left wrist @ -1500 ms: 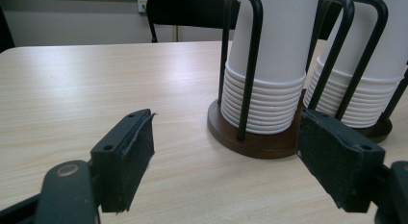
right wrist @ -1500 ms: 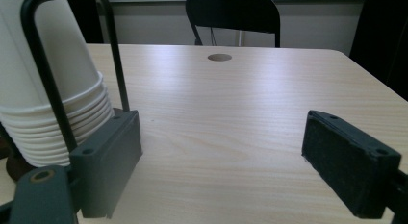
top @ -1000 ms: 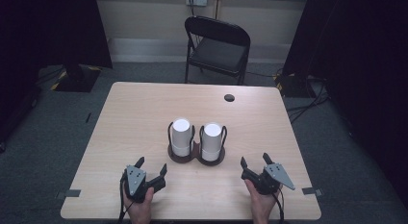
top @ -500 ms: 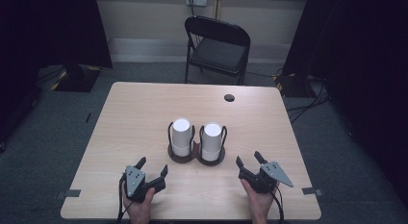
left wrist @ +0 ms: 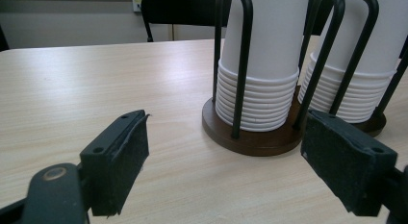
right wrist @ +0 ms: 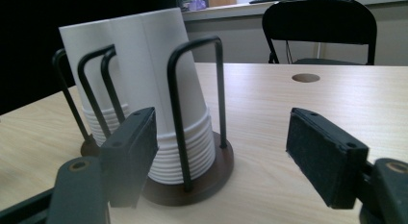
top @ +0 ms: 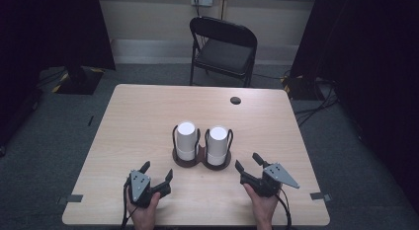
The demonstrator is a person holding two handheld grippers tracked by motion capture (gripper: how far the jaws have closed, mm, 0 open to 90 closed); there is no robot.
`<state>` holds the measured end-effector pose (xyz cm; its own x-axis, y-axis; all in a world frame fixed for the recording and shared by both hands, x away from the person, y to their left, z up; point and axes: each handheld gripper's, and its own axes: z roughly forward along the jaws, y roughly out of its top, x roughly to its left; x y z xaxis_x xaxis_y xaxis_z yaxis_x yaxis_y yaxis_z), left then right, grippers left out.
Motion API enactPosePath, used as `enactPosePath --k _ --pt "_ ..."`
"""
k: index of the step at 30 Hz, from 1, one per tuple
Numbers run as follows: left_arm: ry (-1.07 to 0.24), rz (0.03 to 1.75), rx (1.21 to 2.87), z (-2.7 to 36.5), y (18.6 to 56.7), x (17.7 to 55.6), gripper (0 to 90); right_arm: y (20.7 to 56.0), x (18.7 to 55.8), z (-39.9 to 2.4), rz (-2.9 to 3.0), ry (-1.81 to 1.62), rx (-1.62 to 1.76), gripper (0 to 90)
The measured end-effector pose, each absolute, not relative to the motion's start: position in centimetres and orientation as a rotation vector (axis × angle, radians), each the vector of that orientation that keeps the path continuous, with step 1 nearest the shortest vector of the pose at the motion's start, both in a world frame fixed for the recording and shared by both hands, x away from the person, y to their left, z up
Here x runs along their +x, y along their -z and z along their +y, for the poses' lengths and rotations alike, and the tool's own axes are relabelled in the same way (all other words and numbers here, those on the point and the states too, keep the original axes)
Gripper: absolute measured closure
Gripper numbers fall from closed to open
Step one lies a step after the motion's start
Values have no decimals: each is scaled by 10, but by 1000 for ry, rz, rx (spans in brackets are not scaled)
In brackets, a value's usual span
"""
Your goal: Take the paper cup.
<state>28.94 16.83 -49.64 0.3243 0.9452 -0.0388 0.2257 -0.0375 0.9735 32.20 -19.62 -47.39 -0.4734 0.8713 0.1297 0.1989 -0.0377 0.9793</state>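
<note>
Two stacks of upturned white paper cups stand side by side at the table's middle, the left stack point(top: 186, 140) and the right stack point(top: 217, 144), each in a black wire holder on a round brown base point(top: 186, 162). My left gripper point(top: 158, 170) rests open near the front edge, pointing at the left stack point(left wrist: 262, 65), with nothing between its pads. My right gripper point(top: 247, 161) sits just to the right of the right stack point(right wrist: 192, 137). Its jaws have just been closing. They stay apart with nothing between them.
The wooden table point(top: 138, 121) has a round cable hole point(top: 235, 100) at the back right. A black folding chair point(top: 225, 47) stands behind the far edge. Tape marks point(top: 318, 196) sit at the front corners. Dark curtains flank the room.
My right gripper's jaws stand closer together than a second ago, and that hand has shifted slightly towards the cups. The left gripper and the cups have not moved.
</note>
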Motion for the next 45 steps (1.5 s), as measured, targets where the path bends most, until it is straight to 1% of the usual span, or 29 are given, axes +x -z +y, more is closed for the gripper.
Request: enactPosePath --k 4,5,6,8,22,27,34,45 --pt "-835 1121 1521 169 496 290 170 468 323 -191 1708 -1569 1094 271" --pt "-832 1121 1523 169 496 290 170 465 324 -188 1718 -1571 1075 292" --pt "-828 1123 1523 169 496 290 170 465 324 -188 1718 -1571 1075 292" --pt "-826 1122 1524 169 496 290 170 462 325 -184 1736 -1594 1049 342" --pt "-822 1122 1523 169 496 290 171 438 334 -168 1755 -1634 955 343" --pt "-830 1116 1527 169 496 289 168 430 345 -160 1787 -1637 932 335" --pt "-831 1112 1522 168 496 289 165 417 356 -152 1804 -1627 888 315" --pt "-832 1109 1524 168 496 289 169 411 381 -136 1861 -1619 877 269"
